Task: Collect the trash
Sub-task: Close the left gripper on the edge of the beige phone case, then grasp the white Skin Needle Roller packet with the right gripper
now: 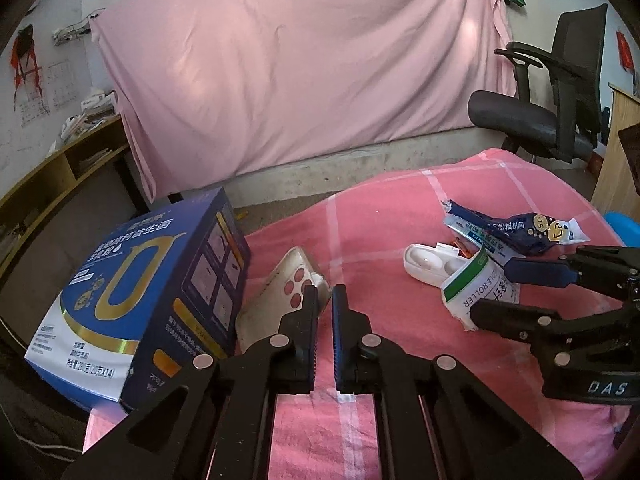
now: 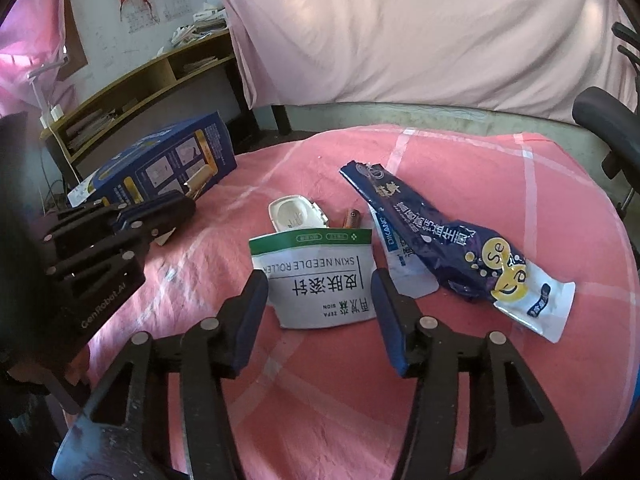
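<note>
A white pouch with a green band, printed SKIN NEEDLE ROLLER, lies on the pink checked cloth. My right gripper is open, one finger on each side of the pouch's near end; it also shows in the left wrist view. A dark blue wrapper lies right of the pouch. A white plastic case and a small battery lie behind it. My left gripper is shut and empty, above a worn phone case beside a blue box.
A black office chair stands at the far right. A wooden shelf stands at the left behind the blue box. A pink sheet hangs over the back wall. The table edge runs close behind the trash.
</note>
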A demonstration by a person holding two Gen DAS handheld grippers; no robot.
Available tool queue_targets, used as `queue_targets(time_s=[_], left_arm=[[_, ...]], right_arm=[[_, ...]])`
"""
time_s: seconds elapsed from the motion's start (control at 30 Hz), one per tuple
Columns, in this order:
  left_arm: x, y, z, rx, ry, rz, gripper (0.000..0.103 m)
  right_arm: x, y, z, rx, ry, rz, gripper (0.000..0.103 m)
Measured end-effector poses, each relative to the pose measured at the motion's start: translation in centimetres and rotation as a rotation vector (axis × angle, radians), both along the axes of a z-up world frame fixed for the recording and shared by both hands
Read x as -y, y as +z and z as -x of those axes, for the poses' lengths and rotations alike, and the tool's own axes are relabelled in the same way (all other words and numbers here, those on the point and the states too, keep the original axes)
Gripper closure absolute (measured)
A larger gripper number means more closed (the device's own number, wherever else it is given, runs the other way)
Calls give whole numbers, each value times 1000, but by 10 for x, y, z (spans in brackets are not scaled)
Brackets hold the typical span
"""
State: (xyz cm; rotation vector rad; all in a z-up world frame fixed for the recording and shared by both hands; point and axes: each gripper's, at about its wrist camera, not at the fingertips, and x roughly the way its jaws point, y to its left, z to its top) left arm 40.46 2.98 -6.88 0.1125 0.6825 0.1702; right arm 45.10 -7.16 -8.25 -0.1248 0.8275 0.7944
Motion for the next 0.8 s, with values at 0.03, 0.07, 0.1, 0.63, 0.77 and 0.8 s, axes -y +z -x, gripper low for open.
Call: queue_targets(time_s=[0.03,0.07,0.1,0.63,0.77,0.8], left_arm=[[-1,0,1,3,1,2,98],[-3,1,2,10,1,7,99],[-4,4,5,22,5,16,99],[-15,43,68,143,-8,177,103],[-21,44,74,149,-17,202,103],[-23,44,74,149,-18,206,103]], right_arm=[[-2,-1,0,1,-1,10,28],[-1,-2,1,1,-3,13,29],[0,-2,1,-1,-4,10,31],[31,1,12,-78,-61,-100,72],[39,1,18,-124,-70,-141,41],[36,2,19,-123,-66,-143,34]])
